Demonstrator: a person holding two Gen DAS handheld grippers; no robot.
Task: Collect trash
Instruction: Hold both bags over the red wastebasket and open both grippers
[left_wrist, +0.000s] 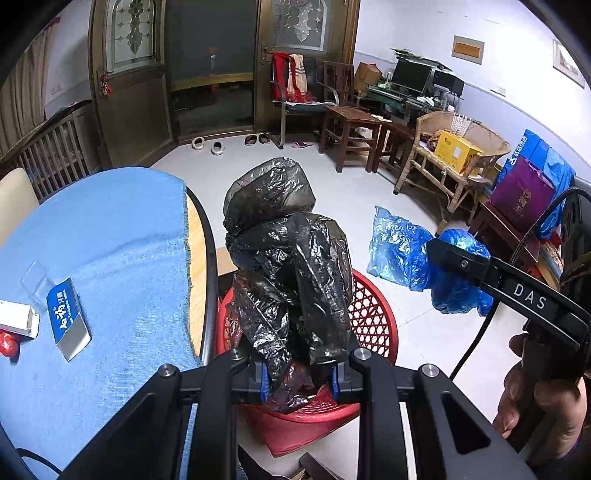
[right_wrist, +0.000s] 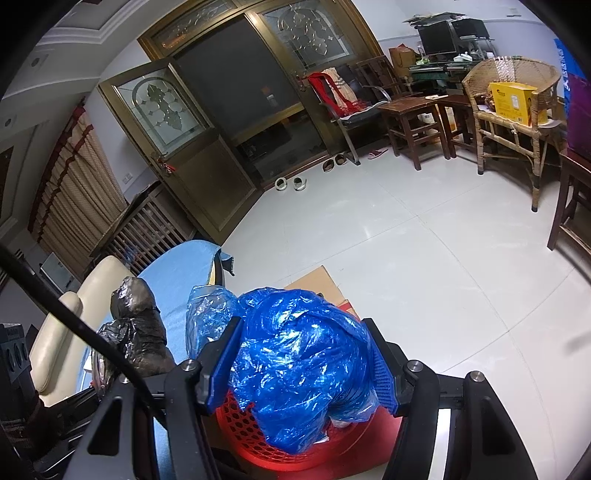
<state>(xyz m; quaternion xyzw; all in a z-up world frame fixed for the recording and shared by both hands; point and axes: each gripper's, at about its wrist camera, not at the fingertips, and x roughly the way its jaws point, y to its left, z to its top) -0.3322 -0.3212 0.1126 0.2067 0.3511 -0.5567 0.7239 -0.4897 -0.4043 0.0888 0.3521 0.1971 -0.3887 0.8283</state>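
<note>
"DAS" is read on the right gripper (left_wrist: 434, 247) arm in the left view; the white script on the blue carton (left_wrist: 68, 317) on the blue cloth (left_wrist: 122, 236) stays illegible. The red basket (left_wrist: 373, 317) is largely hidden, its contents unseen. The black bag (left_wrist: 291, 273) is clenched in the left gripper (left_wrist: 297, 376) above it. The blue bag (right_wrist: 299, 365) is gripped by the right gripper's pads (right_wrist: 384, 373) over the same basket.
</note>
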